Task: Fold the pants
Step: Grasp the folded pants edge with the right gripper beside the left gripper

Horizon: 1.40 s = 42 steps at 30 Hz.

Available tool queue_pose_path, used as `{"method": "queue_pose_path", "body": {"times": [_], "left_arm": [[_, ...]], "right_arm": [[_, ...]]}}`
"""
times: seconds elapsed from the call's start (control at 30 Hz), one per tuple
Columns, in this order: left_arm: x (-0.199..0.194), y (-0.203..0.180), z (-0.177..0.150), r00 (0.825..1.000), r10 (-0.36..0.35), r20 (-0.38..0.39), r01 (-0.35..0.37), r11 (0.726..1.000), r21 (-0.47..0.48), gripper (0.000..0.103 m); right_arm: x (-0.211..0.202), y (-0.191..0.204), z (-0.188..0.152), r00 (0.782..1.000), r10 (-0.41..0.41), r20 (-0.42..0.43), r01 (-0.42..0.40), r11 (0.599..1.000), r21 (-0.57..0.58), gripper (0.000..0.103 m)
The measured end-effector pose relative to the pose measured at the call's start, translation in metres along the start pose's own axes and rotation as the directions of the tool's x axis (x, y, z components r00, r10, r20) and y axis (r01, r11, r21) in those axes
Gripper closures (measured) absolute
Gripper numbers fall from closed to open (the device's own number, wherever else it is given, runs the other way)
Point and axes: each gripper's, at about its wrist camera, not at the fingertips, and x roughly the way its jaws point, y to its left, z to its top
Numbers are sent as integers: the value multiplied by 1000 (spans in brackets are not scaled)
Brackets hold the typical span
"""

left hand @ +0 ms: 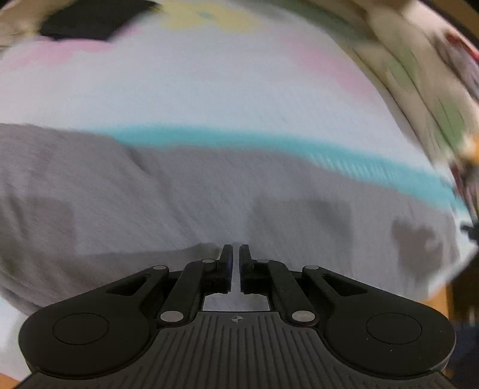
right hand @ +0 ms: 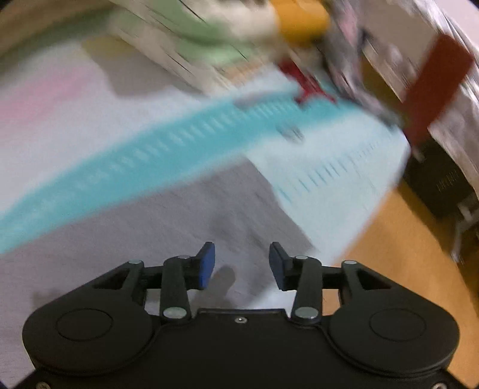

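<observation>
- Grey pants (left hand: 209, 191) lie spread on a white cover with a turquoise stripe (left hand: 299, 146) and pale pink patches; the surface under it reads as a bed (left hand: 209, 89) more than a bench. Both views are motion-blurred.
- Left gripper (left hand: 236, 254): jaws drawn narrow, almost touching. A grey fabric edge sits right at the tips; whether it is pinched between them, cannot tell.
- Right gripper (right hand: 242, 263): jaws about half spread, nothing between them, hanging over the pants near the bed's right edge.
- Progress, as a judgement: cloth looks largely flat with soft creases and darker patches; no tidy folded stack visible. Fold seems early or mid-way; smoothing and the final fold still remain.
- Surroundings: dark flat item (left hand: 95, 21) at the far left corner of the bed; blurred pile of green, white and red clutter (right hand: 209, 39) along the far side; orange-brown floor (right hand: 404, 254) beyond the right edge.
- Obstruction: none on the pants themselves; the clutter crowds the far edge.
</observation>
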Motion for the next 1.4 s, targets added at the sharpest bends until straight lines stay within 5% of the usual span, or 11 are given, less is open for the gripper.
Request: {"method": "queue_pose_path", "body": {"times": [0.17, 0.23, 0.4, 0.5, 0.73, 0.8, 0.83, 0.93, 1.1, 1.27, 1.4], "left_arm": [[-2, 16, 16, 993, 113, 34, -112, 993, -44, 99], [7, 22, 7, 994, 107, -8, -107, 992, -65, 99], [30, 34, -13, 992, 62, -110, -72, 994, -83, 99], [26, 46, -18, 994, 16, -108, -29, 993, -113, 99], [25, 59, -16, 995, -17, -103, 1, 989, -151, 99], [22, 57, -15, 996, -13, -83, 0, 988, -152, 99], [19, 54, -15, 998, -10, -66, 0, 988, -153, 99], [-13, 48, -16, 997, 21, 68, -11, 990, -144, 99], [-49, 41, -16, 945, 119, 305, -83, 988, -128, 99], [-19, 33, -5, 980, 103, 173, -92, 993, -71, 99], [-2, 35, -6, 984, 134, 119, -124, 988, -93, 99]], "right_arm": [[-44, 81, 4, 938, 345, 46, -327, 919, -220, 48], [-54, 118, 4, 878, 478, -19, -461, 835, -300, 46], [-75, 224, -2, 652, 706, -275, -744, 524, -415, 28], [-81, 279, -10, 597, 724, -346, -766, 386, -514, 21], [-84, 364, -58, 615, 642, -458, -711, 201, -674, 25], [-86, 365, -68, 618, 627, -475, -704, 173, -689, 79], [-90, 364, -74, 633, 609, -478, -691, 165, -704, 91], [-118, 346, -93, 673, 628, -391, -579, 118, -807, 92], [-157, 306, -152, 713, 670, -205, -321, 52, -946, 93], [-153, 296, -219, 746, 660, -89, -118, 0, -993, 92], [-145, 288, -253, 729, 684, 20, 58, -32, -998, 91]]}}
